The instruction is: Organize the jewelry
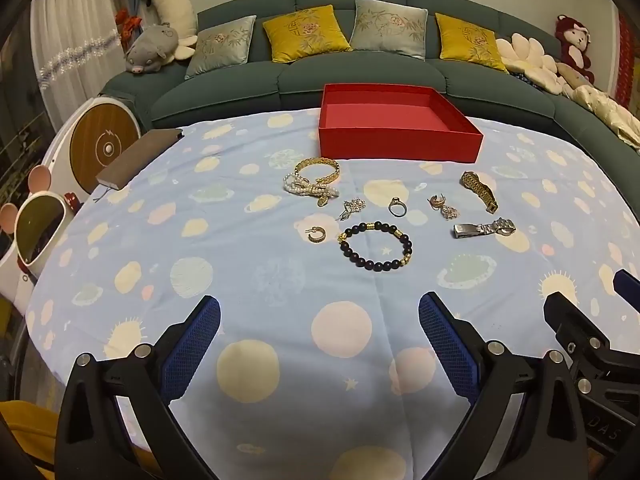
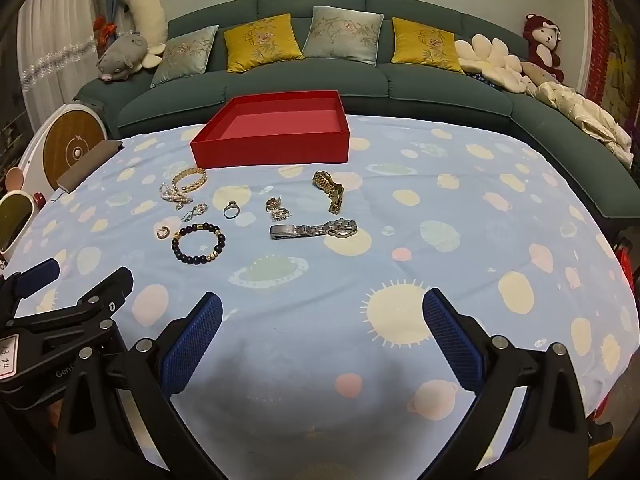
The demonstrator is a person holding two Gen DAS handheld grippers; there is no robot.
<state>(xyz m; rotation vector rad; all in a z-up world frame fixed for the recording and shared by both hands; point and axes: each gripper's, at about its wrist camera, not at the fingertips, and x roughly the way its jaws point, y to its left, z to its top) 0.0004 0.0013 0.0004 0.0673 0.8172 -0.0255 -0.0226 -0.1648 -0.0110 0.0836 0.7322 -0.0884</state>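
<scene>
Both jaws stand wide apart and hold nothing: the left gripper (image 1: 320, 316) and right gripper (image 2: 322, 314) hover side by side over the near, bare stretch of a pale blue tablecloth with planet and sun prints (image 1: 280, 272). Jewelry lies mid-table, just before a shallow red cardboard box (image 1: 400, 132) at the far edge: a dark beaded bracelet with gold spacers (image 1: 375, 247), a gold chain bangle (image 1: 318, 170) touching a pearl strand (image 1: 308, 190), a silver metal watch (image 2: 314, 230), a gold watch (image 2: 329, 192). Smaller rings and earrings are hard to make out.
</scene>
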